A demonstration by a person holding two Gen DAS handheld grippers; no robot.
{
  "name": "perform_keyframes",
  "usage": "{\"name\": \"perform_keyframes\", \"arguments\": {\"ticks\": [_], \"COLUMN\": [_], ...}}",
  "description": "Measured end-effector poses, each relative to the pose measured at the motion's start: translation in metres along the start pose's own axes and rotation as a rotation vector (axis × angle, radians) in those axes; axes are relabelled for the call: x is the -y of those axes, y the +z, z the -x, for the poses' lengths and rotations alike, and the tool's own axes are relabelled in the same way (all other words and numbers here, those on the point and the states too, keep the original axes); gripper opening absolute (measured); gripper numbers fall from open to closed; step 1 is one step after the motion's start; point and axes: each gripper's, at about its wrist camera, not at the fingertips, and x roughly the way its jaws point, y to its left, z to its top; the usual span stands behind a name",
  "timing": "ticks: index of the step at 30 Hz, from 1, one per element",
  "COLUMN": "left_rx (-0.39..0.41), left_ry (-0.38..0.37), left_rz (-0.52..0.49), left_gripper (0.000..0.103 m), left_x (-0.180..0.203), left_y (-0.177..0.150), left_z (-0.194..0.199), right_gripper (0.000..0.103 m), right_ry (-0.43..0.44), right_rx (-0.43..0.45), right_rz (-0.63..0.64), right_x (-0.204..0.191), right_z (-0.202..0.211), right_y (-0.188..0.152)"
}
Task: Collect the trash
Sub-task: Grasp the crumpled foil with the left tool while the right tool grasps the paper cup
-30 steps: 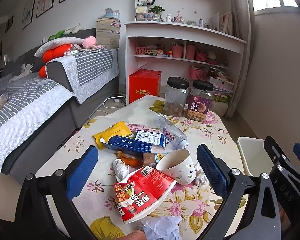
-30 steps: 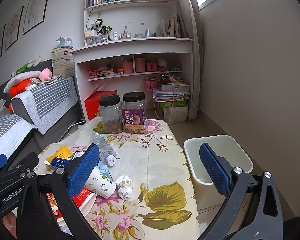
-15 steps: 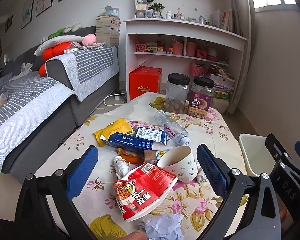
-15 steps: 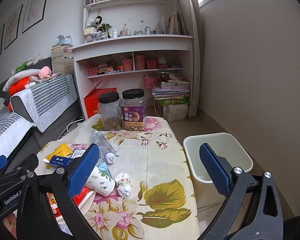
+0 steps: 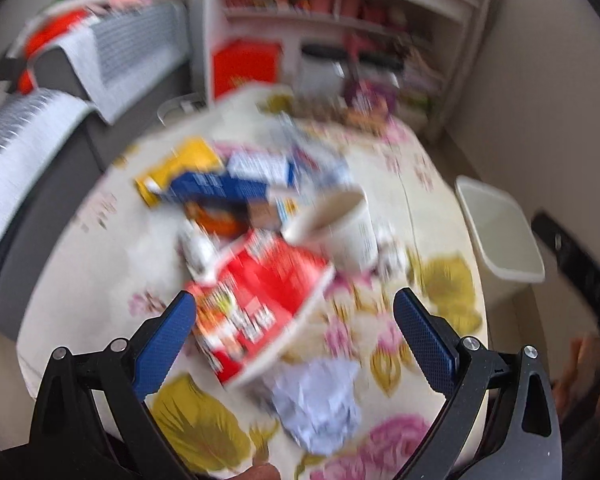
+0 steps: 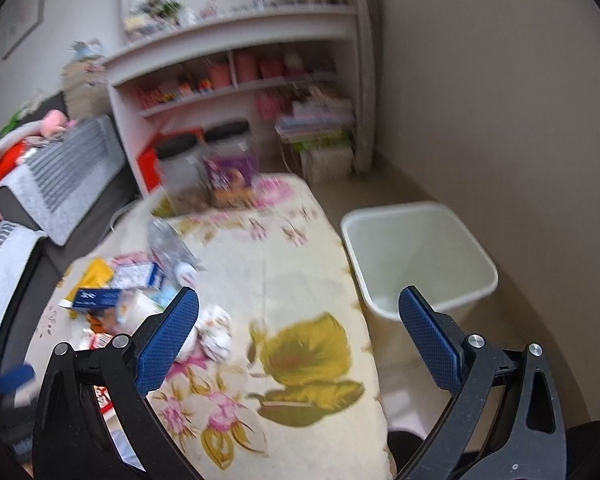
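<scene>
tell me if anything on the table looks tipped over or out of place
The cup lies on its side among wrappers, and a plastic bottle lies flat behind it. The bin beside the table looks empty.

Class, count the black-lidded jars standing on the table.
2: the clear jar and the purple-labelled jar, side by side at the table's far end.

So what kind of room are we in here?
Most likely a home living room: a grey sofa with striped throws, a white bookshelf, and a low table with a floral cloth covered in wrappers beside a white waste bin.
</scene>
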Motion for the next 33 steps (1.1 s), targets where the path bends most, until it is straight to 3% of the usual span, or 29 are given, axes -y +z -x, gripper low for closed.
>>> {"name": "perform_keyframes", "arguments": {"ticks": [2, 4, 8, 12, 15, 17, 20, 23, 27, 33], "left_rx": [-0.073, -0.120, -0.271, -0.335, -0.398, -0.395, -0.386, -0.337, -0.267, -0.196], "left_ry": [0.004, 0.028, 0.017, 0.025, -0.019, 0.019, -0.014, -0.040, -0.067, -0.020], "left_rz": [-0.031, -0.032, 0.034, 0.062, 0.076, 0.050, 0.057, 0.065, 0.079, 0.097], "left_gripper": [0.096, 0.096, 0.096, 0.096, 0.083, 0.074, 0.072, 0.072, 0.072, 0.072], "left_x": [0.007, 0.013, 0.014, 0.018, 0.020, 0.020, 0.015, 0.004, -0.014, -0.045], "left_y": [-0.012, -0.023, -0.043, -0.053, -0.057, -0.060, -0.059, -0.049, -0.028, 0.003], "left_z": [-0.012, -0.025, -0.046, -0.061, -0.070, -0.072, -0.068, -0.052, -0.029, -0.014], "right_gripper": [0.096, 0.096, 0.096, 0.096, 0.096, 0.096, 0.096, 0.096, 0.096, 0.096], "right_ry": [-0.028, -0.015, -0.009, -0.004, -0.007, -0.009, 0.010, 0.029, 0.146, 0.295], "right_rx": [-0.023, -0.103, -0.197, -0.239, -0.266, -0.275, -0.281, -0.260, -0.274, -0.314], "right_rz": [0.025, 0.003, 0.019, 0.064, 0.114, 0.126, 0.170, 0.299, 0.491, 0.677], "right_x": [0.005, 0.008, 0.006, -0.001, -0.011, -0.014, -0.023, -0.045, -0.082, -0.130], "right_z": [-0.006, -0.016, -0.027, -0.034, -0.041, -0.044, -0.049, -0.053, -0.056, -0.078], "right_y": [-0.001, -0.004, -0.010, -0.016, -0.021, -0.022, -0.021, -0.015, -0.015, -0.021]}}
